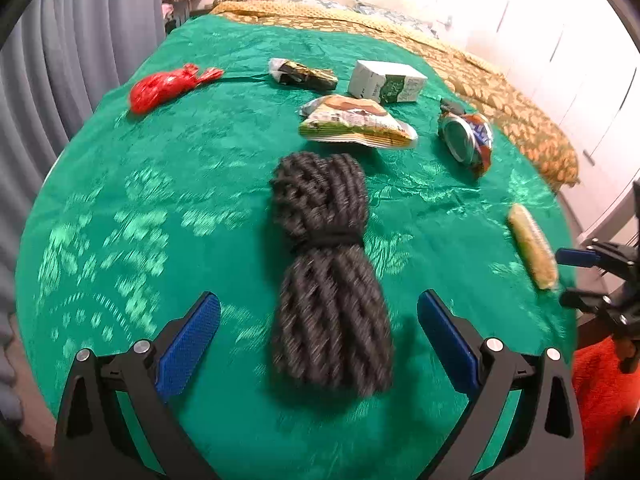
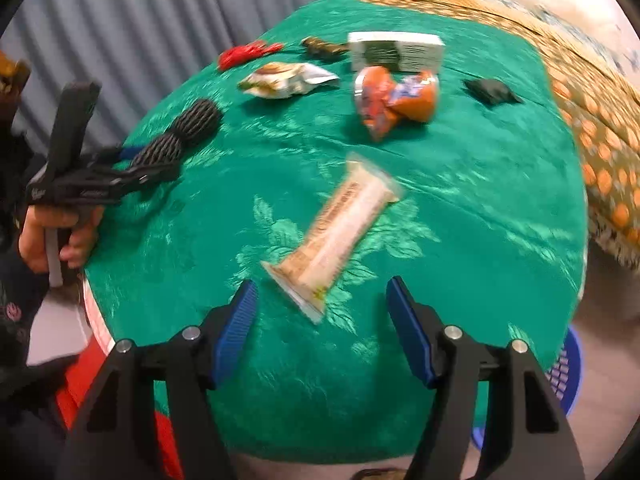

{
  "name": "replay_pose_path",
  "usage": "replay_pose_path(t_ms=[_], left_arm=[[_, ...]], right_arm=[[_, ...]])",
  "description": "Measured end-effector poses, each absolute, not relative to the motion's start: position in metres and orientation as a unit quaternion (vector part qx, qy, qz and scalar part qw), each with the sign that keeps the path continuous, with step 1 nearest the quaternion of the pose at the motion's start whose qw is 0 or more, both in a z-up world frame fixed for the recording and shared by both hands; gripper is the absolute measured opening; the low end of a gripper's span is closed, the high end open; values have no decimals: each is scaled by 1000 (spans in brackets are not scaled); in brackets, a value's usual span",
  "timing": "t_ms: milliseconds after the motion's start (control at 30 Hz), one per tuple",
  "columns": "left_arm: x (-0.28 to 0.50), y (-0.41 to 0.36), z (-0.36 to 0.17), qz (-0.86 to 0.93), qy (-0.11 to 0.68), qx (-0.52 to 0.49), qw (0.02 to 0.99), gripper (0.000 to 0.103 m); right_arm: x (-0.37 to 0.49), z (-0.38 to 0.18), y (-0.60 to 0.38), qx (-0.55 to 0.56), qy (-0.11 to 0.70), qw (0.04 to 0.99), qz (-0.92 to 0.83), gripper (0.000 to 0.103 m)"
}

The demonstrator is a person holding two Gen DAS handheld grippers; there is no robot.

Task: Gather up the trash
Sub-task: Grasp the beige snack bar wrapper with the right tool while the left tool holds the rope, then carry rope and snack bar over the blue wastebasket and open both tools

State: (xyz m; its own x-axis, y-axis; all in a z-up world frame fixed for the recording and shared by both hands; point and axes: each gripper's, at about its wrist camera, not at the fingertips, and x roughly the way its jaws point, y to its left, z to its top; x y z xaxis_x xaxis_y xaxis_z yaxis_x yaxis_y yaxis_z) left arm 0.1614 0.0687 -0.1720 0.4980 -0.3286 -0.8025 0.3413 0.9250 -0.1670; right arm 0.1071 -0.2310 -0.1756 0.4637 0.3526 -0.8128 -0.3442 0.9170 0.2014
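A round table with a green cloth [image 1: 200, 168] carries trash. My left gripper [image 1: 319, 318] is open, its jaws either side of the near end of a black mesh bundle [image 1: 328, 264]. My right gripper [image 2: 321, 298] is open just short of a beige snack bar wrapper [image 2: 340, 228]; that wrapper also shows in the left wrist view [image 1: 532, 246]. Farther back lie a crushed orange can [image 2: 394, 98], a green-and-white chip bag [image 1: 356, 122], a white carton [image 1: 386, 82], a red wrapper [image 1: 164, 86], a dark foil wrapper [image 1: 304, 74] and a black scrap [image 2: 492, 90].
A blue basket [image 2: 566, 376] stands on the floor at the right below the table. A bed with a yellow patterned cover [image 1: 500, 92] lies behind the table. Grey curtains [image 1: 80, 48] hang at the left. An orange-red thing [image 1: 600, 392] sits by the table's near edge.
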Motion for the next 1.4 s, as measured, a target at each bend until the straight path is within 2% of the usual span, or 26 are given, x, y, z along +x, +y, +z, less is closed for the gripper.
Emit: replay_pose_path(t_ms=[200,333,367,433,500,533,567,600,967,1400], left_arm=[[161,74,-164,-197,462,0,865,97],[166,65,-164,-200,461,21,864,91],[169,63,-166,-196,465,25,863,86],[173,63,-169,-191,472,24,860,77],[174,62,-169,-190,472,24,860,60],[174,61,-168,-192,470,26,861,52],[173,60,-167,-196,469,27,861,39],[171,58,-165,-199,467,26,861,38],[137,2,-141,-252,447,16,858,35],[113,-160,-134,-361,449,33,817,35]], right_arm=[[124,-168,-220,29,479,859,177,65],[136,-176,-208,12,496,854,153,52],[137,-177,-207,10,497,855,148,50],[141,-180,-206,8,498,856,139,37],[142,-180,-208,18,497,856,139,26],[141,-179,-209,21,495,857,140,24],[139,-177,-210,22,491,860,140,22],[137,-175,-211,24,487,861,143,22],[110,-152,-240,73,445,876,172,21],[81,-152,-356,99,423,897,86,21]])
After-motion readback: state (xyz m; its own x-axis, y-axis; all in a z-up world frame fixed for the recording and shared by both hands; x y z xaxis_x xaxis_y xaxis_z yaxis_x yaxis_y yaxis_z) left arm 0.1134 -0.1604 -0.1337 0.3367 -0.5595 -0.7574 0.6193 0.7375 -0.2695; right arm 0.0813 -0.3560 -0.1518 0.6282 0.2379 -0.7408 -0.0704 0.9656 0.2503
